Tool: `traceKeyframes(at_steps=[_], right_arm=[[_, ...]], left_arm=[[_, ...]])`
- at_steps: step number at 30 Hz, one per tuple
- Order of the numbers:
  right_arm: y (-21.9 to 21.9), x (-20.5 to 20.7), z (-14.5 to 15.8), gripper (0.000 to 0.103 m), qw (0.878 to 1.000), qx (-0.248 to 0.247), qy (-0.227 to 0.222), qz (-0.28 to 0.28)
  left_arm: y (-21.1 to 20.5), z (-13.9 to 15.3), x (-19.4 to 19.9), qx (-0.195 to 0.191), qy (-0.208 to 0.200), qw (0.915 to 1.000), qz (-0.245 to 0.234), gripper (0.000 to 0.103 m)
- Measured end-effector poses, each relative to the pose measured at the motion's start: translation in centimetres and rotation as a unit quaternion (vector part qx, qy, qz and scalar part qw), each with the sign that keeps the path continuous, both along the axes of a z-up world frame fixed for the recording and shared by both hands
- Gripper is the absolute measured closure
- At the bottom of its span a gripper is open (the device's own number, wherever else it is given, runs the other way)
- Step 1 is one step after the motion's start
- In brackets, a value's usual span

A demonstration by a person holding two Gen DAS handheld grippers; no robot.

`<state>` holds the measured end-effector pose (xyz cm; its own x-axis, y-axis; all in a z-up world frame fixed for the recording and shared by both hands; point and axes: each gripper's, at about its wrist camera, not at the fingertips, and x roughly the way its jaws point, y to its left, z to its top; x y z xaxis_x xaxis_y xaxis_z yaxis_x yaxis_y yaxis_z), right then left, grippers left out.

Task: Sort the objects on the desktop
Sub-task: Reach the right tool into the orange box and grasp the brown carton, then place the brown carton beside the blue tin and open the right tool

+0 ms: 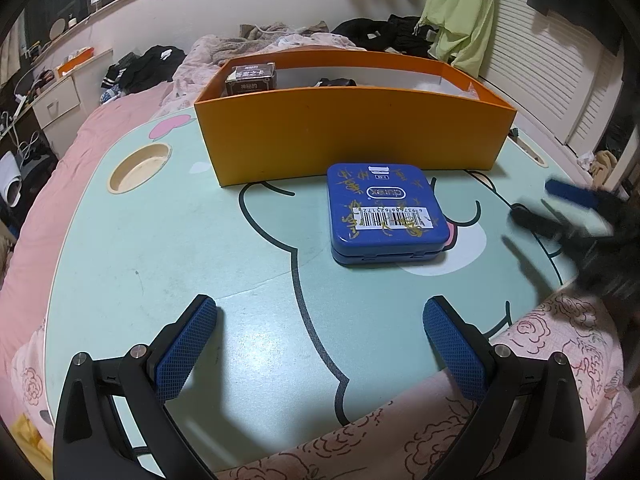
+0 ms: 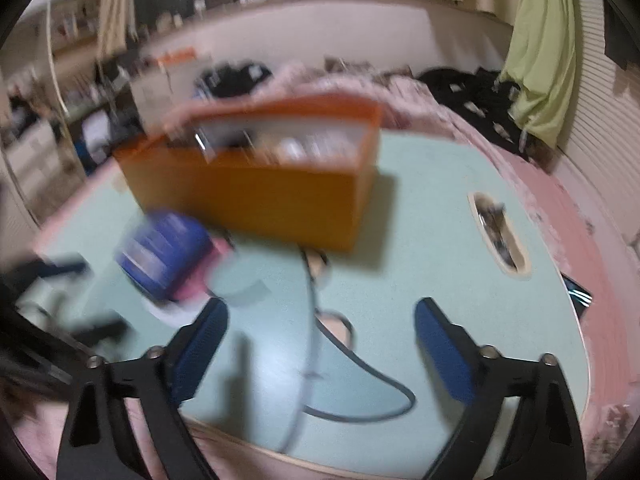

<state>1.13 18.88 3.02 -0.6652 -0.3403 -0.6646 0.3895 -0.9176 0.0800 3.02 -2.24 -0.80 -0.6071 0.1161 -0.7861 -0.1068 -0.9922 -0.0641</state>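
Blue tin point(image 1: 385, 212) is what my coming move turns on, and it lies flat on the mint-green lap table point(image 1: 160, 240), just in front of the orange bin point(image 1: 352, 136) and apart from its wall. From the left gripper point(image 1: 320, 344) the tin sits straight ahead and a little to the right, with bare tabletop between my fingertips and its near edge. It is close to square, so I see no strong long axis; its sides run roughly parallel to the bin's front wall, and its hinged or latched edge faces me.

Both claws are spread wide with nothing between the pads. The left one hangs over the near rim of the table. The right gripper point(image 2: 320, 344) shows in the left view as a dark blur off the tin's right side, and its own view is smeared; there the tin point(image 2: 168, 256) lies to the left of its fingers, well off their line.

I judge the left hand the better placed: it already faces the tin squarely, whereas the right would have to swing across. A dark box point(image 1: 251, 79) already rests in the bin's left end, so I take the bin as the tin's destination.
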Motion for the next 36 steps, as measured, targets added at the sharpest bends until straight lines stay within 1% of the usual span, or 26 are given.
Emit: traceKeyframes(at_steps=[2,4,5,6,7,8,9,10,11,13,15,17,19,20,21,22,23,24,25,26,28,29,31,32,34,36], right_arm=[[-1.1,-0.3,3.0,0.015,0.998,-0.055,0.009,0.024],[-2.7,-2.1,5.7,0.015,0.992,-0.103,-0.004,0.067],[-3.9,-3.5,6.6,0.018,0.989,-0.117,-0.019,0.083],[-5.5,-4.8,7.4,0.020,0.989,-0.118,-0.025,0.088],[-7.1,-5.9,7.9,0.020,0.990,-0.103,-0.016,0.091],[-9.3,-6.9,8.4,0.020,0.992,-0.071,-0.002,0.100],[-11.9,-7.9,8.5,0.020,0.992,-0.023,0.006,0.122],[-14.5,-8.9,8.4,0.025,0.988,0.025,0.004,0.150],[-16.4,-9.6,7.8,0.033,0.983,0.065,0.000,0.174],[-19.7,-10.8,6.3,0.041,0.968,0.147,-0.009,0.204],[-21.7,-11.9,5.0,0.041,0.956,0.203,-0.001,0.213],[-23.1,-12.7,4.2,0.041,0.951,0.224,-0.002,0.215],[-23.6,-13.3,2.8,0.041,0.945,0.230,-0.018,0.232],[-24.0,-13.6,1.9,0.050,0.941,0.238,-0.026,0.240],[-24.2,-14.1,1.1,0.062,0.937,0.239,-0.042,0.252],[-24.1,-14.5,0.8,0.076,0.938,0.218,-0.065,0.261],[-23.8,-14.5,0.9,0.084,0.943,0.207,-0.063,0.253],[-23.6,-14.3,1.3,0.086,0.947,0.207,-0.047,0.241],[-22.9,-14.1,1.8,0.086,0.952,0.194,-0.038,0.233],[-22.3,-13.6,2.5,0.086,0.959,0.164,-0.034,0.228],[-19.2,-12.8,4.5,0.085,0.975,0.077,-0.024,0.205],[-17.4,-12.0,5.5,0.085,0.981,0.043,-0.009,0.191],[-14.2,-10.0,7.0,0.086,0.984,-0.007,0.025,0.175],[-12.0,-8.6,7.6,0.085,0.984,-0.040,0.033,0.171],[-8.5,-6.4,7.7,0.085,0.983,-0.081,0.024,0.163],[-4.6,-4.4,6.7,0.085,0.982,-0.118,0.001,0.150]], left_arm=[[0.1,0.0,0.1,0.000,0.001,1.0000,0.002,0.000],[0.2,0.1,0.1,0.000,0.001,1.0000,0.002,0.000],[0.1,0.1,0.1,0.000,0.001,1.0000,0.002,0.000],[0.2,0.1,0.1,0.000,0.001,1.0000,0.003,0.000],[0.1,0.1,0.1,0.000,0.001,1.0000,0.003,0.000],[0.2,0.1,0.2,0.000,0.001,1.0000,0.003,0.000],[0.2,0.1,0.2,0.000,0.002,1.0000,0.003,0.000],[0.2,0.1,0.3,0.000,0.002,1.0000,0.004,0.000],[0.2,0.1,0.4,0.001,0.003,1.0000,0.004,0.000],[0.4,0.1,0.5,0.001,0.004,1.0000,0.004,0.000],[0.5,0.1,0.6,0.001,0.005,1.0000,0.005,0.000],[0.6,0.2,0.7,0.002,0.007,1.0000,0.004,0.000],[0.6,0.2,0.6,0.003,0.008,1.0000,0.005,0.000],[0.5,0.2,0.7,0.004,0.009,0.9999,0.004,0.000],[0.5,0.2,0.7,0.005,0.009,0.9999,0.004,0.000],[0.5,0.2,0.8,0.006,0.009,0.9999,0.004,0.000],[0.4,0.2,0.8,0.007,0.010,0.9999,0.003,0.000],[0.4,0.2,0.8,0.007,0.011,0.9999,0.003,0.000],[0.5,0.3,0.9,0.007,0.012,0.9999,0.003,0.000],[0.5,0.3,0.9,0.008,0.012,0.9999,0.003,0.000],[0.5,0.3,0.9,0.007,0.012,0.9999,0.003,0.000],[0.5,0.3,0.9,0.007,0.012,0.9999,0.003,0.000],[0.4,0.3,0.9,0.008,0.011,0.9999,0.003,0.000],[0.3,0.3,0.9,0.008,0.011,0.9999,0.004,0.000],[0.3,0.3,0.8,0.007,0.010,0.9999,0.005,0.000],[0.3,0.4,0.8,0.007,0.009,0.9999,0.007,0.000]])
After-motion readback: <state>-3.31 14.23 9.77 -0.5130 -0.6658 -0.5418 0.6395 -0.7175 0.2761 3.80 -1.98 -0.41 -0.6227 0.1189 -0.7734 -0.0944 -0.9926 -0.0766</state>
